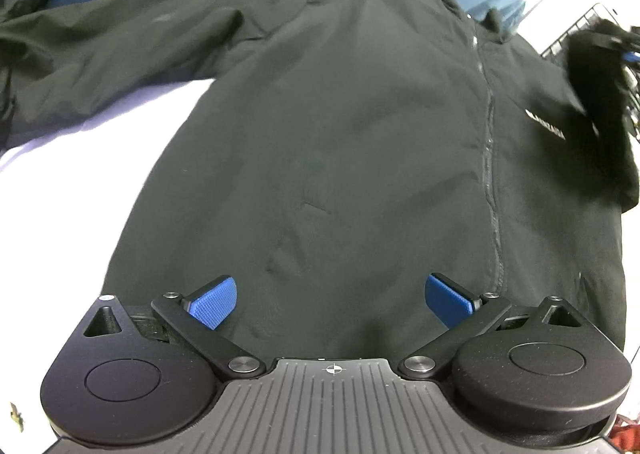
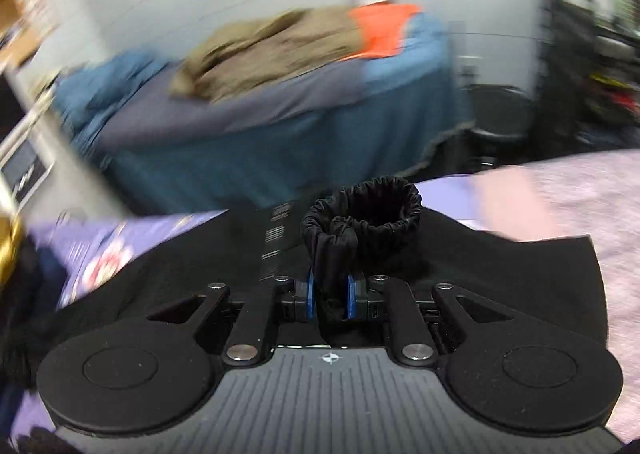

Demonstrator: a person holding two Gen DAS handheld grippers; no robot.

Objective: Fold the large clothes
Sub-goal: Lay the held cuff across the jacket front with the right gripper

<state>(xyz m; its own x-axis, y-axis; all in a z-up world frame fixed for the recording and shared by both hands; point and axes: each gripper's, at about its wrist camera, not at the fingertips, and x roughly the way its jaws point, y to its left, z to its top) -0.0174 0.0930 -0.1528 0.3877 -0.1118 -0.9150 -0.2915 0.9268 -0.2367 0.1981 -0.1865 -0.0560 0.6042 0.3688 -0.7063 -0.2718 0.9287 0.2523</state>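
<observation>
Right jaws pinch the black jacket's (image 1: 340, 113) gathered cuff (image 2: 362, 213); left jaws gape empty.

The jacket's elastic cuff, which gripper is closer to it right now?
Right. The right gripper is clamped on the sleeve just below the elastic cuff. The left gripper hangs open over the jacket body near its hem.
</observation>
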